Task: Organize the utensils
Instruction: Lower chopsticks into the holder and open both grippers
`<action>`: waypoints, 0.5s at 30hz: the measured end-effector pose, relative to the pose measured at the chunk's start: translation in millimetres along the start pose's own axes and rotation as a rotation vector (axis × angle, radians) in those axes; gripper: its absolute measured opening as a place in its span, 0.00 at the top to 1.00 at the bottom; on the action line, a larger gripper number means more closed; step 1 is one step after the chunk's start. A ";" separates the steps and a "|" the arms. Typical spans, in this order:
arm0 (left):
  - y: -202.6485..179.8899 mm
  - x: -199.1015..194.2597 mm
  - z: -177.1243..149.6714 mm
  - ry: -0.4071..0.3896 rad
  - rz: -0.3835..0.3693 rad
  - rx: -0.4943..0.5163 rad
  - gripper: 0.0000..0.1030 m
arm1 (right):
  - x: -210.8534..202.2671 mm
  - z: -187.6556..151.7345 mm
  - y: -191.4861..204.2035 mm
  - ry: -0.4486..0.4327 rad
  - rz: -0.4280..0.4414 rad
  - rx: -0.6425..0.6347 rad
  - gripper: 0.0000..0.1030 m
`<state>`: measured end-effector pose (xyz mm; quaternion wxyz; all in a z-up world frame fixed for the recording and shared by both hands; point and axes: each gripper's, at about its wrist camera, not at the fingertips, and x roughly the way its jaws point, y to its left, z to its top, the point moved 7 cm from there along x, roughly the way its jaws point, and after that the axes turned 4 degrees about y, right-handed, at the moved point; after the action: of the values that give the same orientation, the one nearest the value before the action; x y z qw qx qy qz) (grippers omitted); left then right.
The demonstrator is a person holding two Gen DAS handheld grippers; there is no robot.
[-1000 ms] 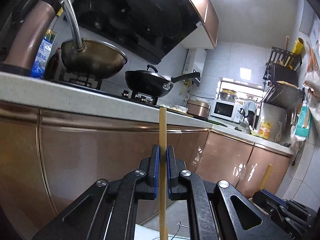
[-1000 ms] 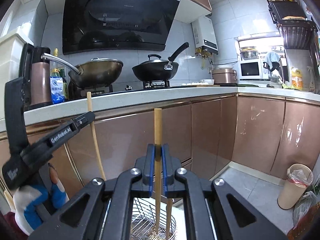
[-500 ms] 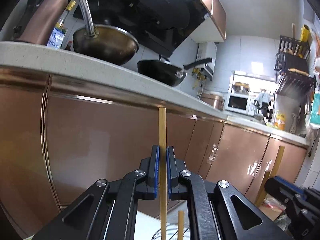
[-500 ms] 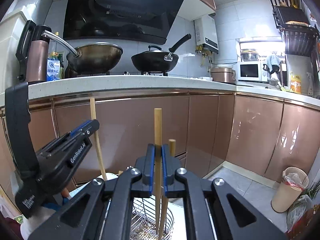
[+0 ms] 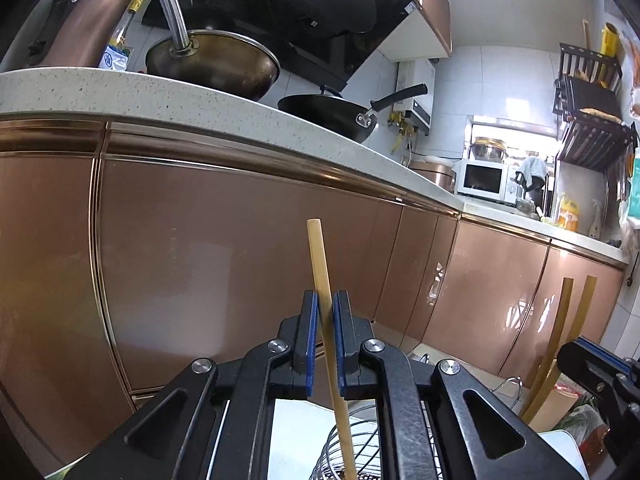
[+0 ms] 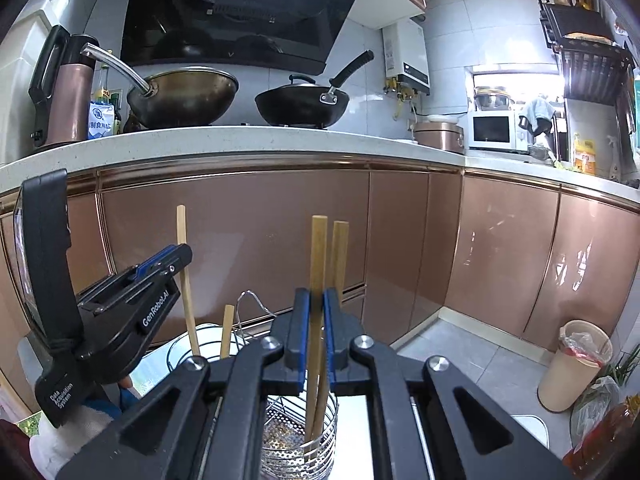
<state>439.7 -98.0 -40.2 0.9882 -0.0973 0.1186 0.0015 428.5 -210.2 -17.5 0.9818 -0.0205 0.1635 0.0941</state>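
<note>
You hold one chopstick [image 6: 318,264] upright, clamped in your right gripper [image 6: 316,340], and another chopstick [image 5: 322,280], slightly tilted, between the pads of your left gripper [image 5: 325,340], each tip lowered into the wire holder [image 6: 298,436] directly below, so both should stand once released.

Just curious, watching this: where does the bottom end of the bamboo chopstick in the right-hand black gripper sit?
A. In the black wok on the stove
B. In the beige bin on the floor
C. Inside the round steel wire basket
C: in the right wrist view the right gripper holds a bamboo chopstick whose lower end dips into the steel wire basket.
</note>
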 end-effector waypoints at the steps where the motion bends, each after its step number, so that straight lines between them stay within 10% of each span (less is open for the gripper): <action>1: 0.5 -0.6 0.3 0.002 0.001 0.000 0.92 | -0.6 0.0 0.1 0.001 0.000 0.002 0.94; 11: 10.8 -7.2 2.5 0.038 0.003 -0.016 0.90 | -13.1 -5.1 -7.3 0.014 0.000 0.044 0.93; 15: 12.2 -13.8 4.4 0.049 -0.011 -0.014 0.74 | -18.6 -6.6 -7.8 0.023 0.002 0.056 0.92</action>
<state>427.0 -84.9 -35.1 0.9843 -0.1051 0.1420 -0.0056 410.6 -221.7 -17.6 0.9800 0.0060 0.1772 0.0902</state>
